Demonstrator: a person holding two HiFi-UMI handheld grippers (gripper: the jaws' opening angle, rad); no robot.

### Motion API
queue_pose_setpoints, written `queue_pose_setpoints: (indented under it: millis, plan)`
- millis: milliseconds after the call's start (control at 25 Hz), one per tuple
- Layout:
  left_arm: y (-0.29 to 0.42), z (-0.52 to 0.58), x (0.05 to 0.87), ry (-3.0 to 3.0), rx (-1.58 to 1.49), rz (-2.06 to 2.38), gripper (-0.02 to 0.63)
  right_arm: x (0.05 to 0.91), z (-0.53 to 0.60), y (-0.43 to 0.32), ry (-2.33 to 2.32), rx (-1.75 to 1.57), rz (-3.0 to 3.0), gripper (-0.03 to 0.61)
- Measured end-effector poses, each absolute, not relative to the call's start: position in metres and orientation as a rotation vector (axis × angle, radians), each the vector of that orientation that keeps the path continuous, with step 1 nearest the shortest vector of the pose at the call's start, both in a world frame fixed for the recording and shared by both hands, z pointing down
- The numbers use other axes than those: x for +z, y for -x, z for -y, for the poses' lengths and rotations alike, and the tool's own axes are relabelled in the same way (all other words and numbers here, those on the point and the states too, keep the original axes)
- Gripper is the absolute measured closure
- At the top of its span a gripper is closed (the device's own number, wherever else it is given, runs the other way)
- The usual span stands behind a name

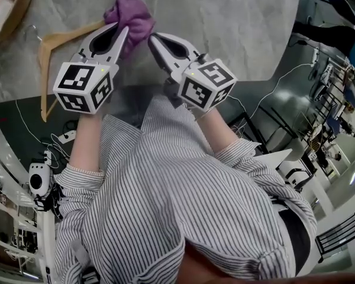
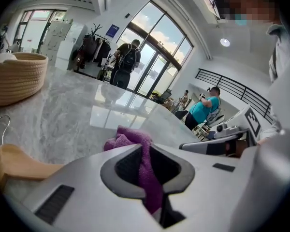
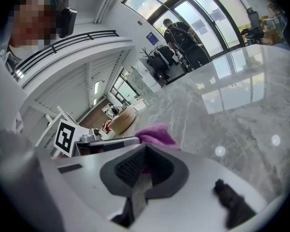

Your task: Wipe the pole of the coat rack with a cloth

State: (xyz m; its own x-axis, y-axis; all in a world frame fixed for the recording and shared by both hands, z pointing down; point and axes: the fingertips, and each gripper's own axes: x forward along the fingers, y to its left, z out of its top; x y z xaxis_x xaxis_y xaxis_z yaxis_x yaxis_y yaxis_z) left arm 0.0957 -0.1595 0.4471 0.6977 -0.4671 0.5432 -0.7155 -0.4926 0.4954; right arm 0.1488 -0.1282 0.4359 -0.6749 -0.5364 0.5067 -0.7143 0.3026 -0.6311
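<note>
A crumpled purple cloth (image 1: 132, 18) rests on the grey marble table (image 1: 225, 16). My left gripper (image 1: 124, 31) is shut on it; in the left gripper view a fold of the cloth (image 2: 146, 173) is pinched between the jaws and the rest bunches beyond the tips. My right gripper (image 1: 153, 39) sits just to the right, jaws shut, its tips against the cloth's edge. In the right gripper view the cloth (image 3: 157, 134) lies just past that gripper (image 3: 146, 151), a little to the left. No coat rack pole shows in any view.
A wooden hanger (image 1: 53, 46) lies on the table left of the left gripper. A woven basket (image 1: 12, 5) stands at the far left corner. The table's front edge runs under both grippers. People stand by glass doors (image 2: 150, 66) far behind.
</note>
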Motion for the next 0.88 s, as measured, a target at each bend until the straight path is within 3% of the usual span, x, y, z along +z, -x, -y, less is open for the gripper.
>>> queue_pose_setpoints:
  millis: [880]
  plan:
    - [-0.063,0.159,0.453,-2.059,0.341,0.953,0.564,0.445,0.131,-0.128,-1.131,1.322,2.354,0.565]
